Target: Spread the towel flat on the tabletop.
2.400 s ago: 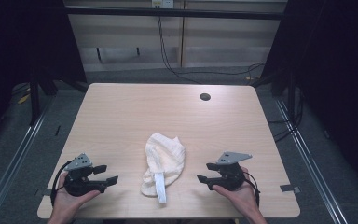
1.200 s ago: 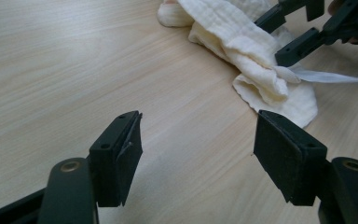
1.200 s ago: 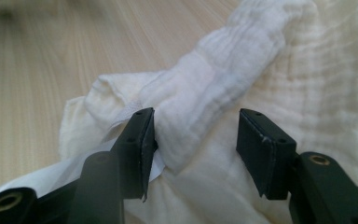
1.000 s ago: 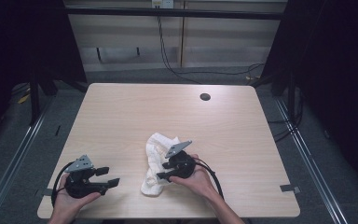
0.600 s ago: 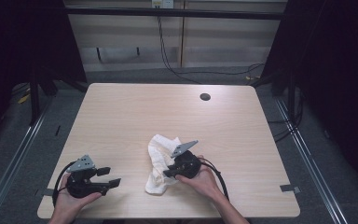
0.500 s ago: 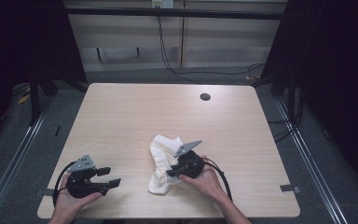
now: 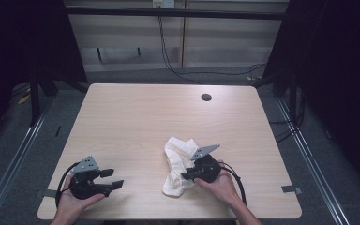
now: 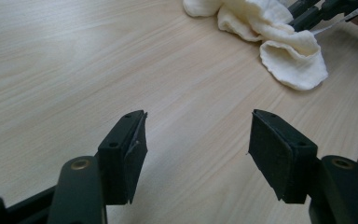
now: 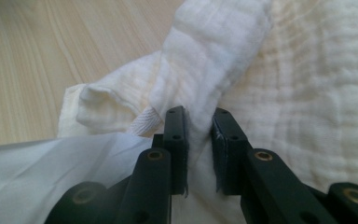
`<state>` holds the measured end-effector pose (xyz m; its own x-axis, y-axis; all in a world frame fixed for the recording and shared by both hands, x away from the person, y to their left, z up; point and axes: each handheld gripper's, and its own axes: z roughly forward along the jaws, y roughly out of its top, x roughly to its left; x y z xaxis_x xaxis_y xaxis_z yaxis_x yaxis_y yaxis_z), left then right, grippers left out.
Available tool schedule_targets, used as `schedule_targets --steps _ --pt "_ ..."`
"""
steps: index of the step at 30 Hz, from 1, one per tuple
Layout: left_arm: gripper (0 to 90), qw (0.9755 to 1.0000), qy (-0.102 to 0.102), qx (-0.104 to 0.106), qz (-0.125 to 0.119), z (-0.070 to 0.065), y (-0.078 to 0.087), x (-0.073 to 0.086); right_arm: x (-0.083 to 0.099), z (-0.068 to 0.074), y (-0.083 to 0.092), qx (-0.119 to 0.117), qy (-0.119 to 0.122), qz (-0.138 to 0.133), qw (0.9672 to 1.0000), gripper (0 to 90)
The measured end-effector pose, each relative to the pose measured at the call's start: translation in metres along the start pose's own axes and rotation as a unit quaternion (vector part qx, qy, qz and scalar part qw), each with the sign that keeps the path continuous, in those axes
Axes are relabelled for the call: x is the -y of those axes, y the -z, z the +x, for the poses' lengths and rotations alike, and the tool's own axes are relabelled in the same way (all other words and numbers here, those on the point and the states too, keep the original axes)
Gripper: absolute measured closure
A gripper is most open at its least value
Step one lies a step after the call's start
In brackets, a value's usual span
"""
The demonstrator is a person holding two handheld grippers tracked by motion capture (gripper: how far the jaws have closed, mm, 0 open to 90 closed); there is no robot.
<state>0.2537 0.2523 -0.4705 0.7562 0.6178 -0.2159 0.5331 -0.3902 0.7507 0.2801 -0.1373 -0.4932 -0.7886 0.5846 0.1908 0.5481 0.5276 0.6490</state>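
Two black two-jaw tools are at work near the front edge of the pale wooden table (image 7: 136, 117): the right tool (image 9: 199, 122) has just closed its jaws on a bunched fold of the crumpled white muslin cloth (image 7: 178, 161), seemingly to lift or drag it. The cloth lies right of centre on the near half, its fold between that tool's pads. The left tool (image 8: 196, 151) rests open and empty, well apart to the cloth's left.
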Motion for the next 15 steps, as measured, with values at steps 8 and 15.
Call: schedule_targets --steps 8,15 --pt "48.4 0.9997 0.008 0.015 -0.018 -0.006 -0.004 -0.004 0.014 0.0 0.012 0.001 -0.002 -0.004 1.0 75.1" --pt "62.5 0.9991 -0.021 0.032 -0.018 -0.021 -0.012 -0.018 0.02 0.002 0.032 0.017 -0.006 -0.018 0.9997 56.5"
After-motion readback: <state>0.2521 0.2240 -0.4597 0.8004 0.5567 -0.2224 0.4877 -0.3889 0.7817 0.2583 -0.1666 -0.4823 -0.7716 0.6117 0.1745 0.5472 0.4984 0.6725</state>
